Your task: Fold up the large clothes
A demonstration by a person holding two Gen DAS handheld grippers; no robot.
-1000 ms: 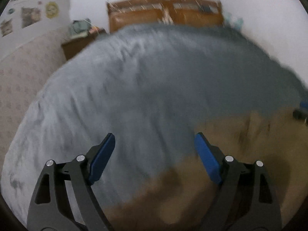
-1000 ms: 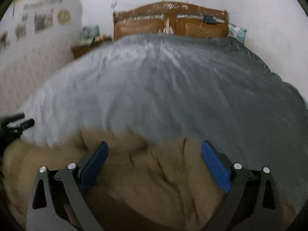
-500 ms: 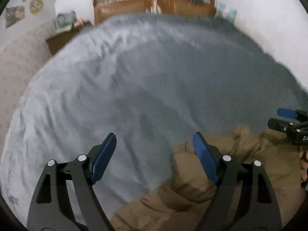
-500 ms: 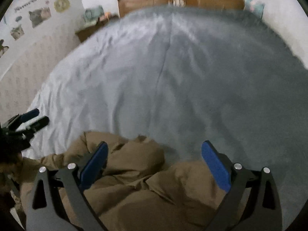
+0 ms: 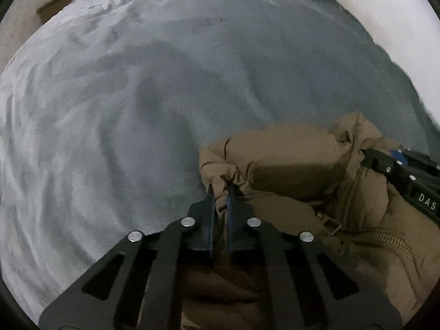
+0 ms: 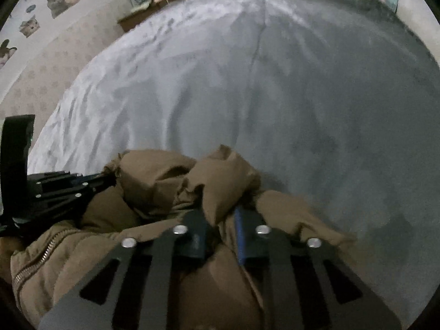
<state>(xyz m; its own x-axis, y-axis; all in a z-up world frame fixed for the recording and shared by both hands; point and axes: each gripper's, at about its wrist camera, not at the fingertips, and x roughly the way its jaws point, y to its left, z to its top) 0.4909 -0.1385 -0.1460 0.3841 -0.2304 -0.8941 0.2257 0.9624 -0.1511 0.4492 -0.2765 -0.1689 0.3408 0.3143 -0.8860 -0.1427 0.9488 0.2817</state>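
Both the left gripper [image 5: 220, 192] and right gripper [image 6: 220, 214], wide apart half a second ago, now clamp bunched folds of the puffy brown zip-front jacket [image 5: 297, 165] (crumpled at the near edge of the grey bedspread [image 5: 165, 82]), so lifting and spreading can begin.

Jacket [image 5: 297, 165] bunched on near edge of bed [image 5: 165, 96]; left gripper [image 5: 220, 192] at its left end, right gripper [image 6: 220, 214] at its right; nightstand [image 6: 145, 13] beyond, far left.
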